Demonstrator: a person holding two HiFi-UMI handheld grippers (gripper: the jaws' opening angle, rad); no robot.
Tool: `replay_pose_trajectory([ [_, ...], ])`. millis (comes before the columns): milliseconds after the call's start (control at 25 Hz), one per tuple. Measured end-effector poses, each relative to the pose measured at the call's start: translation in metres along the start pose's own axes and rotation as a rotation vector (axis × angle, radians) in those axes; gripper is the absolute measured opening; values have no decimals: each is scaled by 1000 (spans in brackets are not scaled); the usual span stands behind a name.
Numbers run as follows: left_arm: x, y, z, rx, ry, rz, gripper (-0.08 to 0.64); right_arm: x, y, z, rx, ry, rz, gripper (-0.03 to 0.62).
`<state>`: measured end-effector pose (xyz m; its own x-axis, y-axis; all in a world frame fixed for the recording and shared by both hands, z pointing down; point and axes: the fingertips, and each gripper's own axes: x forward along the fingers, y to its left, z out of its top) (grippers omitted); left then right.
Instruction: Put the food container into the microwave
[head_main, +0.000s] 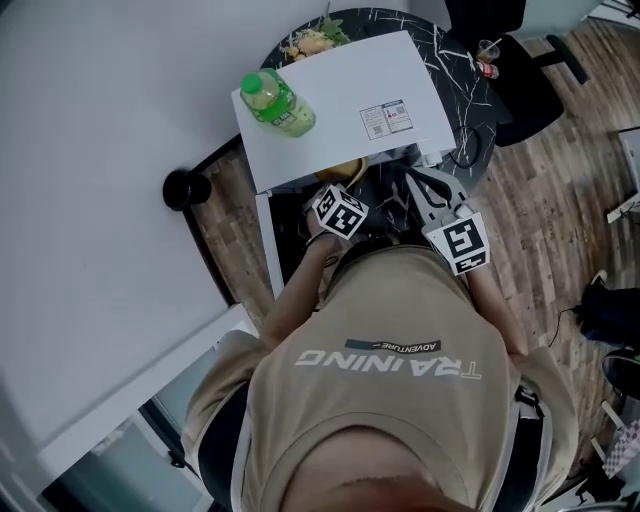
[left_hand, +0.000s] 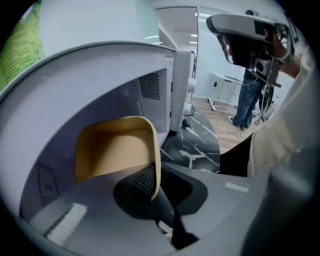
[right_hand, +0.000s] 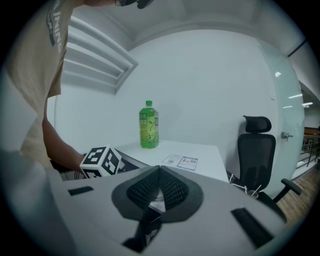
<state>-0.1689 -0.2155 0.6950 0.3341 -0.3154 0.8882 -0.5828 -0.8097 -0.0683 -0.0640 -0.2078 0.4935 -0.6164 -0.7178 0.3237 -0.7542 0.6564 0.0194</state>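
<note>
Yellow smooth-walled food container (left_hand: 112, 150), rounded corners, rim pinched by left gripper (left_hand: 154, 186) inside white microwave (left_hand: 100, 70) cavity. Right gripper (right_hand: 159, 192) closed, empty, ribbed pads (right_hand: 142, 189) meeting.

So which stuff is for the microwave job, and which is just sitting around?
For the job:
- food container, pinched by the left gripper
- microwave

Just sitting around:
- green bottle, on top of the microwave
- office chair
- right gripper, shut, holding nothing

One microwave (head_main: 340, 100), one yellow food container (left_hand: 117, 147), one green bottle (head_main: 277, 102), one label sticker (head_main: 385, 118) and one black office chair (right_hand: 256, 150) are counted.
</note>
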Motion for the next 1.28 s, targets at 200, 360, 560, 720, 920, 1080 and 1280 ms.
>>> replay_pose_trajectory([
  [200,14,24,2,110,56,102,23,-2,-12,16,-4,-65,16,9],
  [360,25,26,3,145,107,122,23,-4,-29,22,-6,-82,43,9],
  [560,40,47,3,220,169,188,23,1,-41,29,10,-113,90,9],
  [720,46,55,0,235,210,200,23,-1,-45,29,30,-122,113,9],
  [920,47,56,0,242,215,202,25,0,-49,26,38,-118,132,9],
  [1080,44,54,2,264,204,218,32,0,-54,26,44,-120,129,9],
  [1280,35,51,5,240,156,247,94,-4,-52,22,35,-111,135,9],
])
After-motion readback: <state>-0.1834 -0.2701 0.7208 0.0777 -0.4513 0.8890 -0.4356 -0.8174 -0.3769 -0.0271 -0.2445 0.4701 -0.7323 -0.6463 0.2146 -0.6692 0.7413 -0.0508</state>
